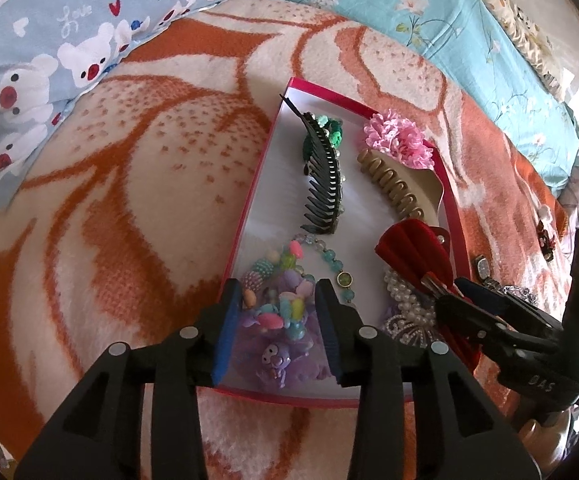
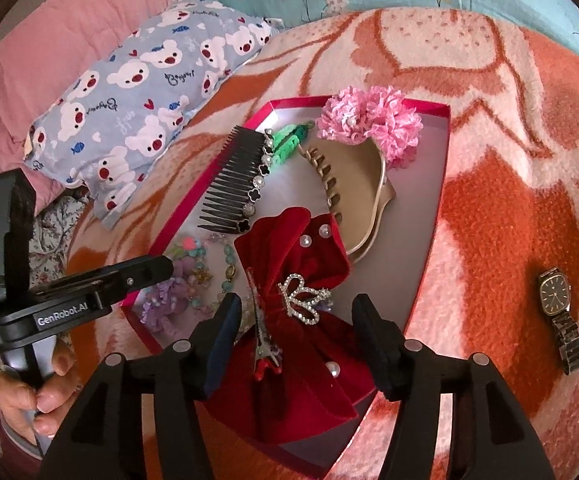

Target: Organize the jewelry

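Left gripper (image 1: 277,320) — fingers spread wide, holding nothing — is hovering over the near corner of the shallow red-rimmed cardboard box (image 1: 249,184) with a pale floor, which is resting on the orange-and-cream fleece blanket (image 1: 129,184). Between and just below its fingers is lying a cluster of pastel plastic bead bracelets on a lilac ruffled scrunchie (image 1: 277,320). Ahead of the fingers is lying a black toothed hair comb edged with pearls and clover studs (image 1: 323,196); beyond it, a green crocheted hair tie (image 1: 327,126). Ahead and to the right are sitting a gold plastic claw clip (image 1: 393,184) and a pink paper-frill flower (image 1: 399,140) at the far rim.

Right gripper (image 2: 295,340) — fingers likewise parted, gripping nothing — is hanging over a dark red velvet bow with pearl studs (image 2: 301,248) lying in the box (image 2: 437,184). Between its fingers are showing a silver rhinestone crown brooch (image 2: 303,298), resting on the bow, and a small Eiffel Tower hair clip (image 2: 263,344) just left of it. Well to the right of this gripper, outside the box on the blanket (image 2: 501,200), is lying a square-faced wristwatch with a dark metal band (image 2: 559,312). To the far left, a blue pillow printed with white bears (image 2: 145,92) is lying beside the box.
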Tool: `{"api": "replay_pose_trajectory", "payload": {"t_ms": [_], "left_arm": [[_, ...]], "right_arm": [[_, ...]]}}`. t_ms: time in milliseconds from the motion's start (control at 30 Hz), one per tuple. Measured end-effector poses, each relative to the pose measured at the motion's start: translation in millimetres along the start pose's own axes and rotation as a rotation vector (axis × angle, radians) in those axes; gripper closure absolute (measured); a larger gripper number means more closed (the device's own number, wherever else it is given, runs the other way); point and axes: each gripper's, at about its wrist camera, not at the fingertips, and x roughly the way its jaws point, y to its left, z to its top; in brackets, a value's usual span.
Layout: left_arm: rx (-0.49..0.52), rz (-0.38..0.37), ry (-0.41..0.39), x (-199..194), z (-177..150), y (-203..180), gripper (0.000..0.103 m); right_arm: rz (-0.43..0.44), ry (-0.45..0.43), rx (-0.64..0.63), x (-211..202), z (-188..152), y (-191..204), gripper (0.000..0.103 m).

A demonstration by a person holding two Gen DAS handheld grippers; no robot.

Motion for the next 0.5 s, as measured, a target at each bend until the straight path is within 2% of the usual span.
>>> {"api": "replay_pose_trajectory", "payload": {"t_ms": [300, 433, 500], "left_arm": [[-0.008, -0.006, -0.02, -11.7, -5.2, -3.7, 0.058], [-0.006, -0.009, -0.028, -17.3, -7.5, -6.2, 0.058], [-0.007, -0.01, -0.033, -20.3, -9.1, -6.8, 0.052]], "right_arm": [[0.016, -0.055, 0.026, -27.2, -7.1, -3.9, 0.034], [0.019, -0.071, 0.032, -37.8, -11.0, -2.5, 0.032], [0.019, -0.075, 0.033, -42.5, -13.4, -1.6, 0.029]]}}
